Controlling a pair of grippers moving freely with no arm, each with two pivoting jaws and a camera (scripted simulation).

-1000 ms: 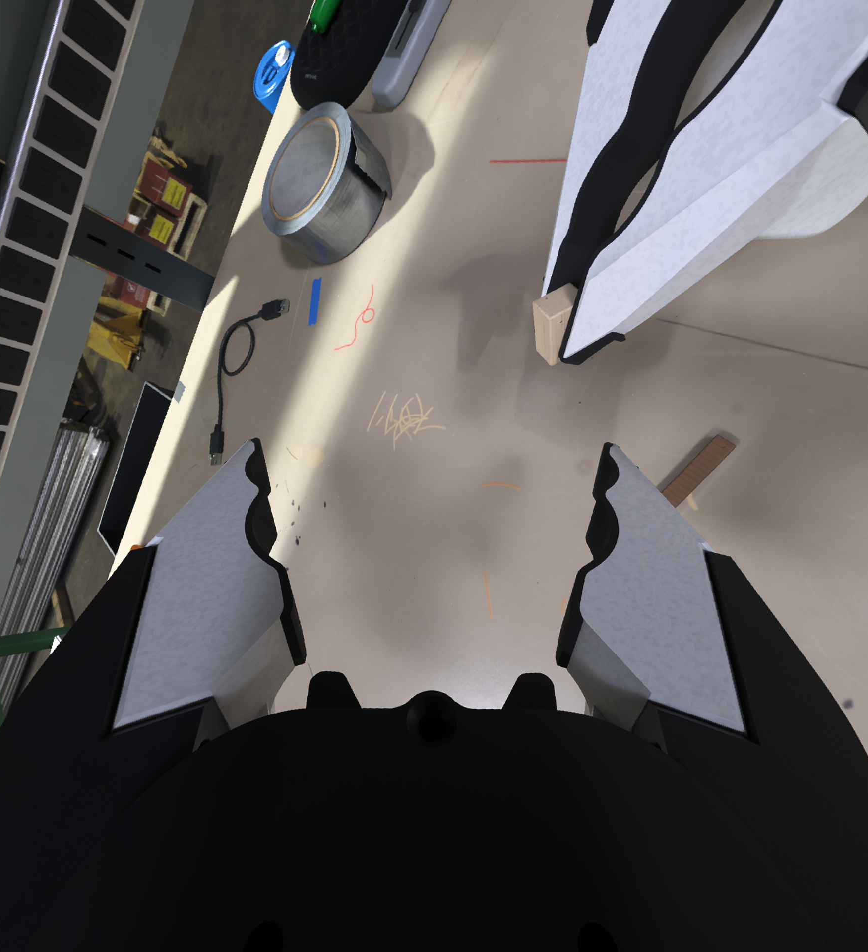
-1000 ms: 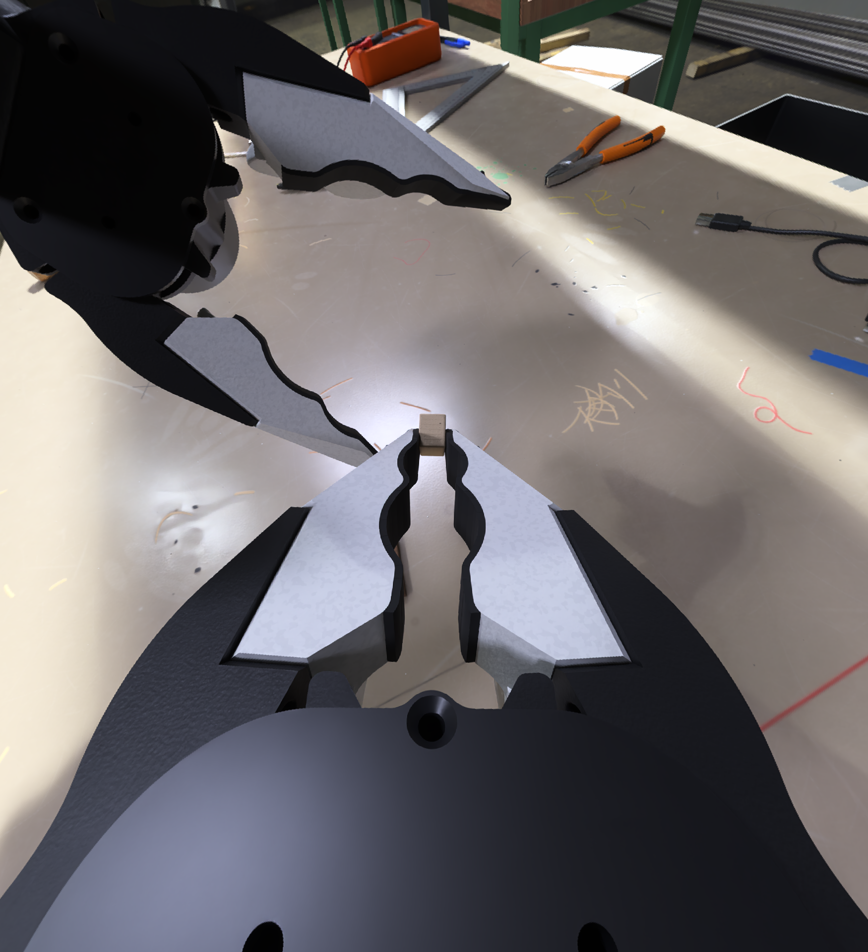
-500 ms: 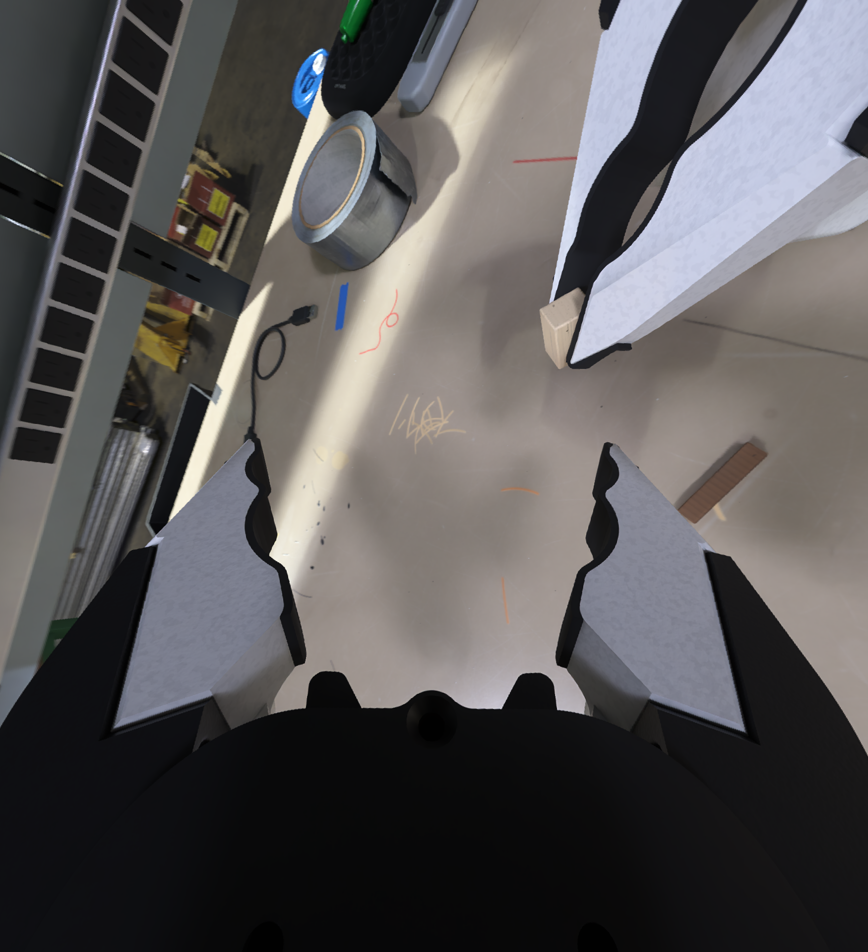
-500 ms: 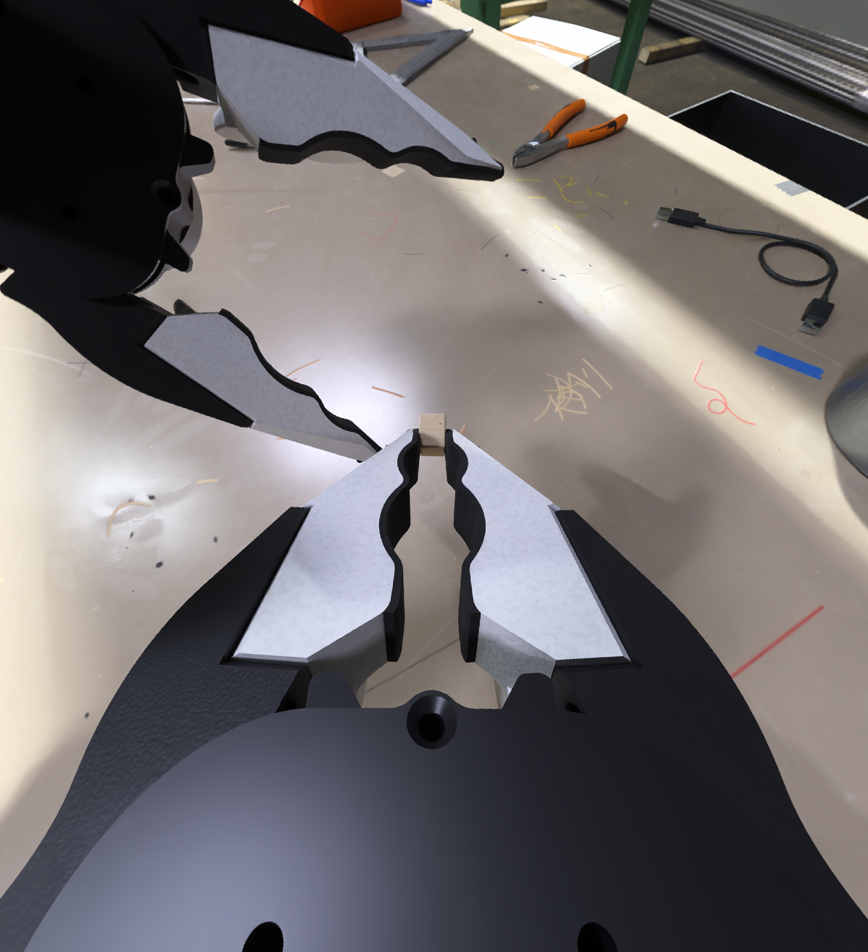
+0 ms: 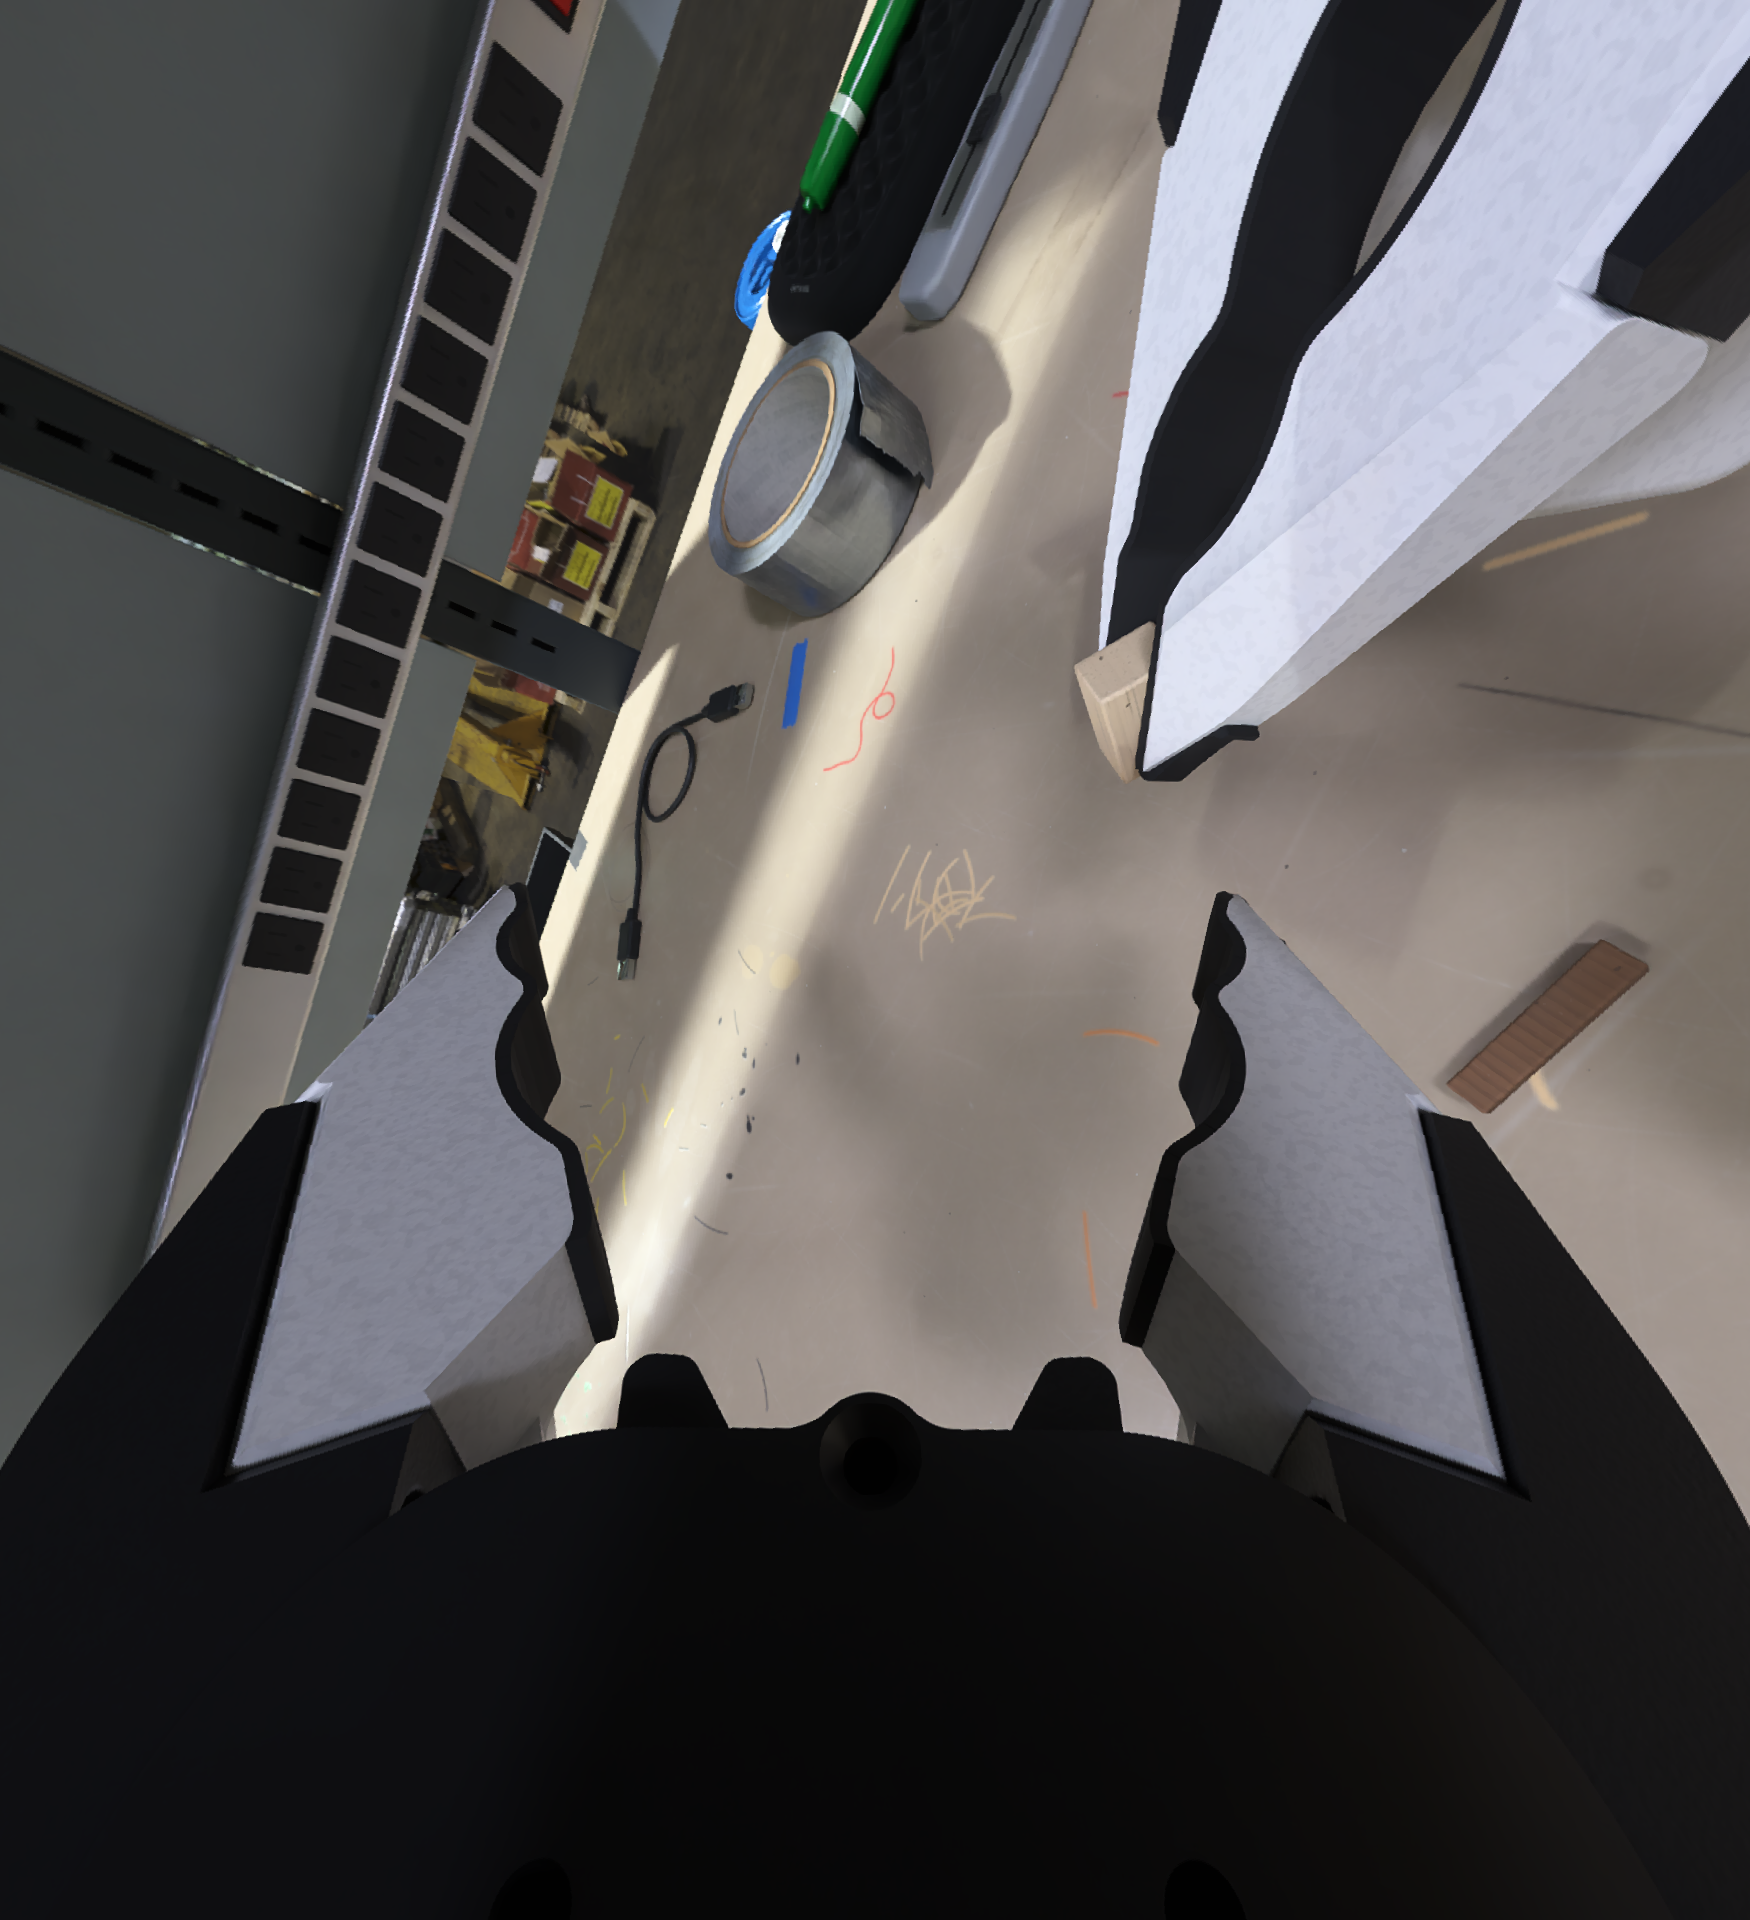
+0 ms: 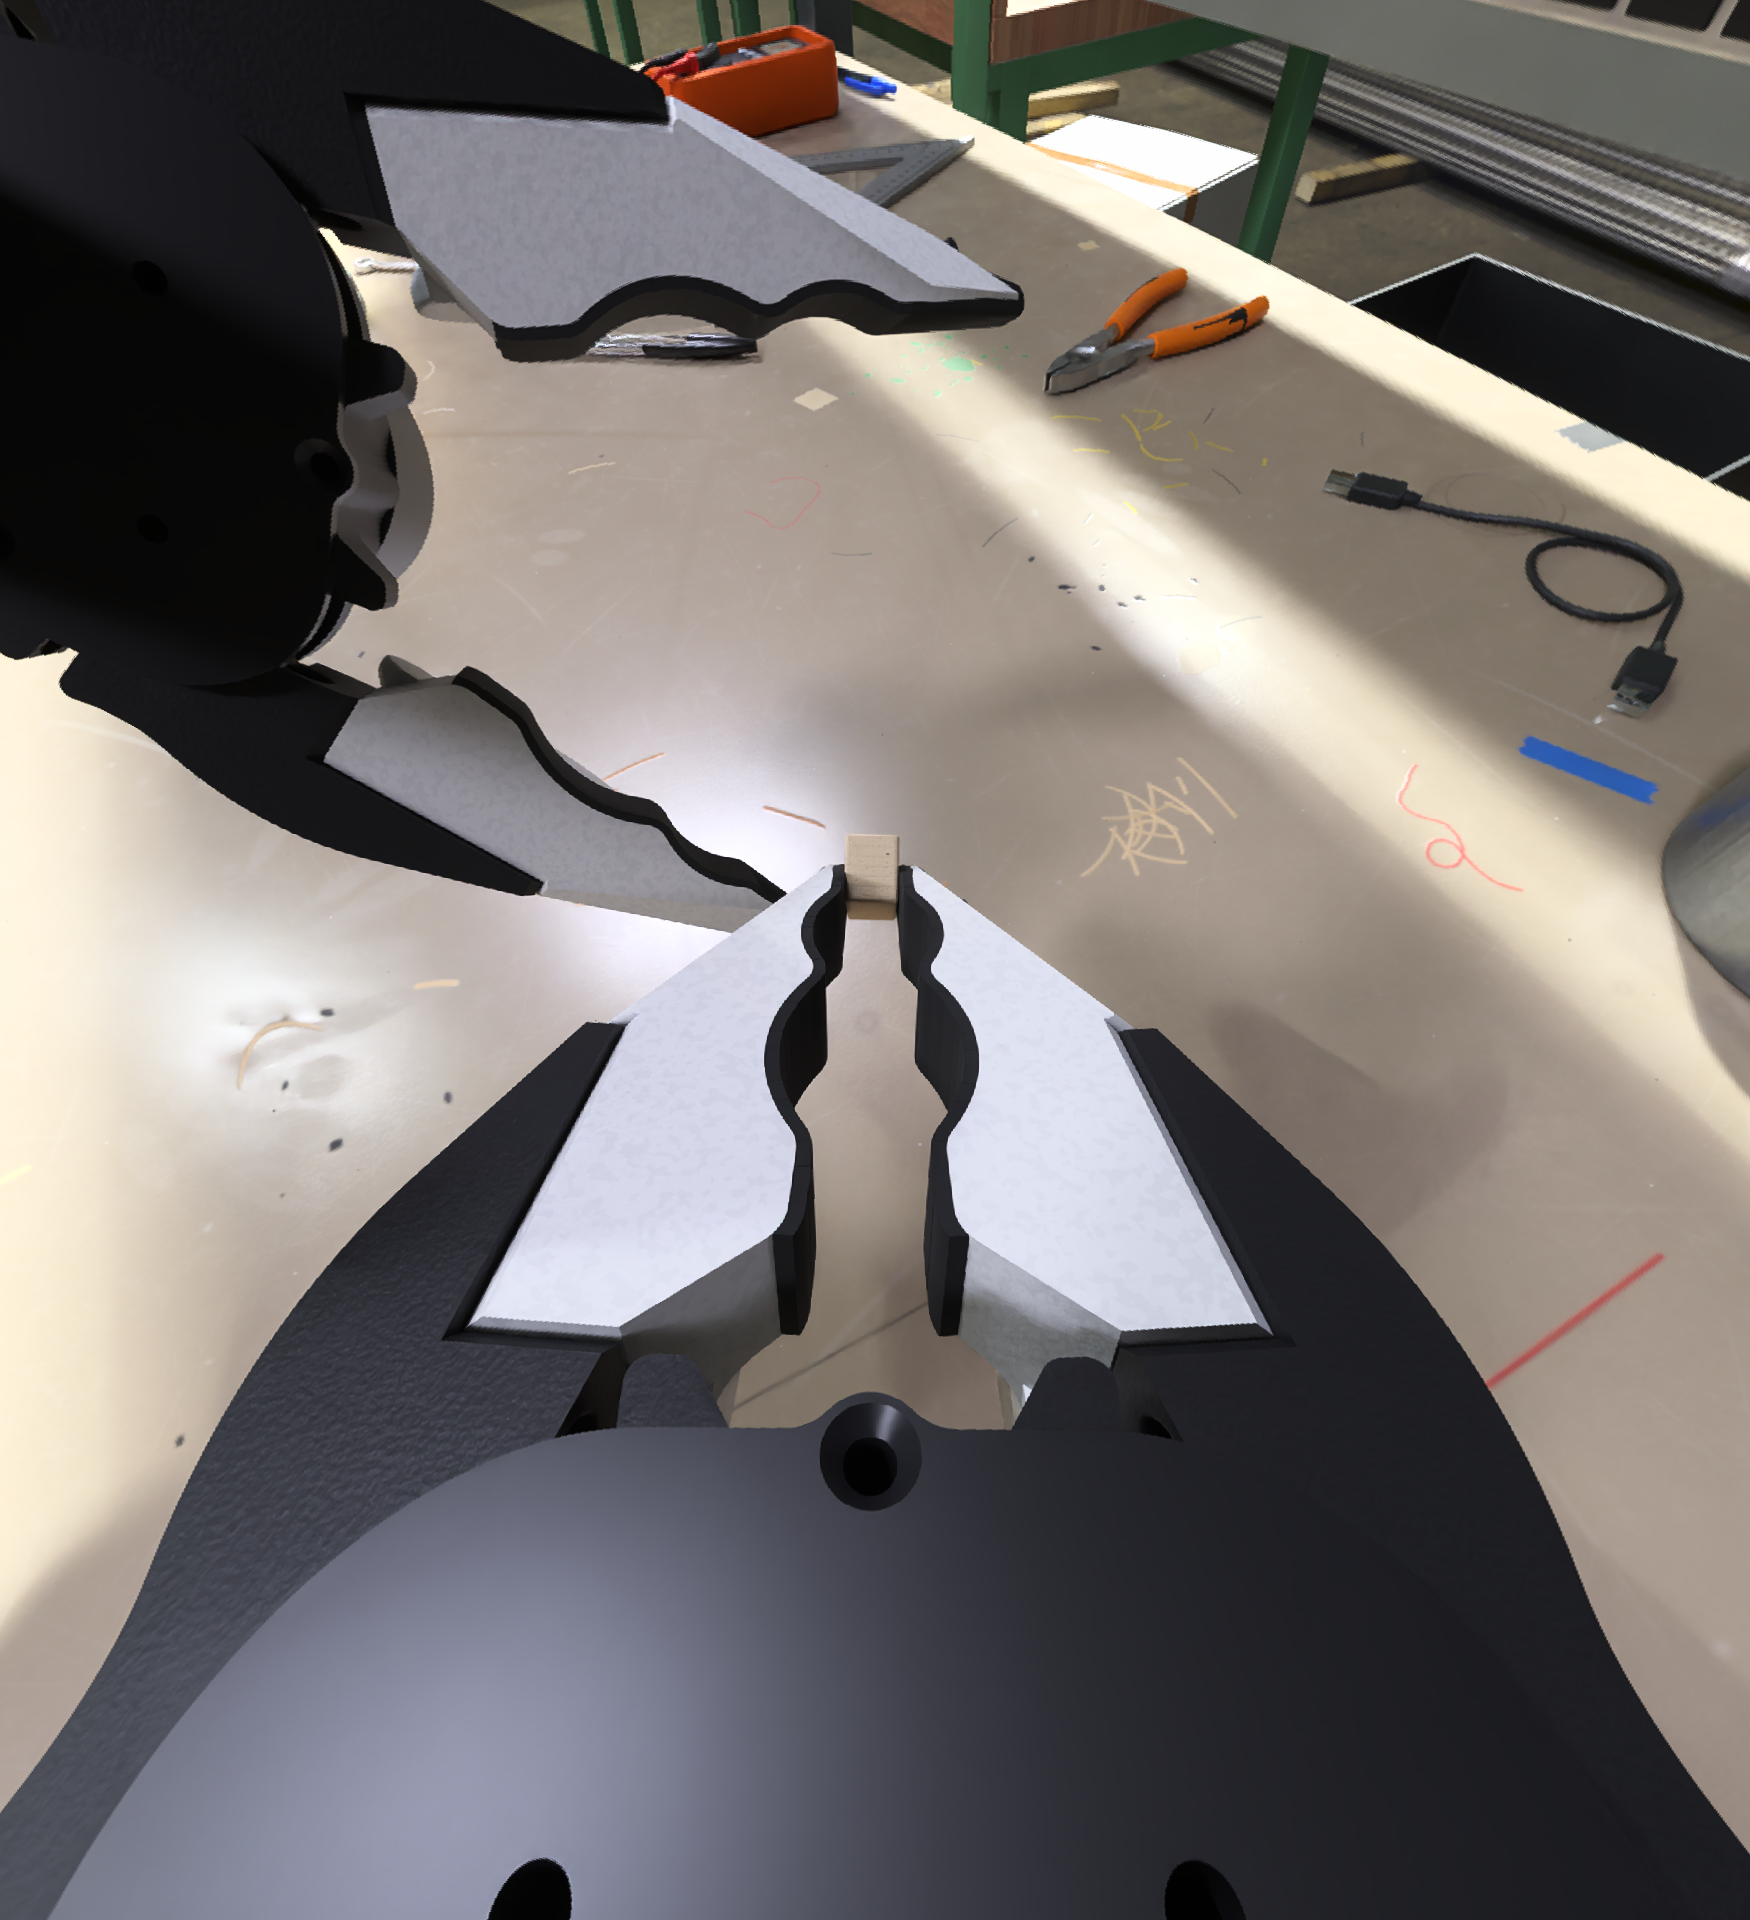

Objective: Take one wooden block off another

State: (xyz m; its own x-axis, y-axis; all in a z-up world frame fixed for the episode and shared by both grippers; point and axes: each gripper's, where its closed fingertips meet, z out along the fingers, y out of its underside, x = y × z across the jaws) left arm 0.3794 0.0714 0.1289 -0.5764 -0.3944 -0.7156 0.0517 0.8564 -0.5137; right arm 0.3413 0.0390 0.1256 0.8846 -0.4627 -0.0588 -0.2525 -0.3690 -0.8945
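Pale wooden block (image 6: 871,871) pinched in right tongs (image 6: 869,902); left tongs (image 5: 866,935) spread, near tape roll (image 5: 811,480).

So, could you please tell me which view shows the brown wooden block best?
The left wrist view: the brown wooden block lies flat on the table, fully visible. The right wrist view does not show it.

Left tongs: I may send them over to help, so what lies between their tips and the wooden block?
Bare tabletop with only scribble marks, per the left wrist view; the wooden block is pinched in the right tongs.
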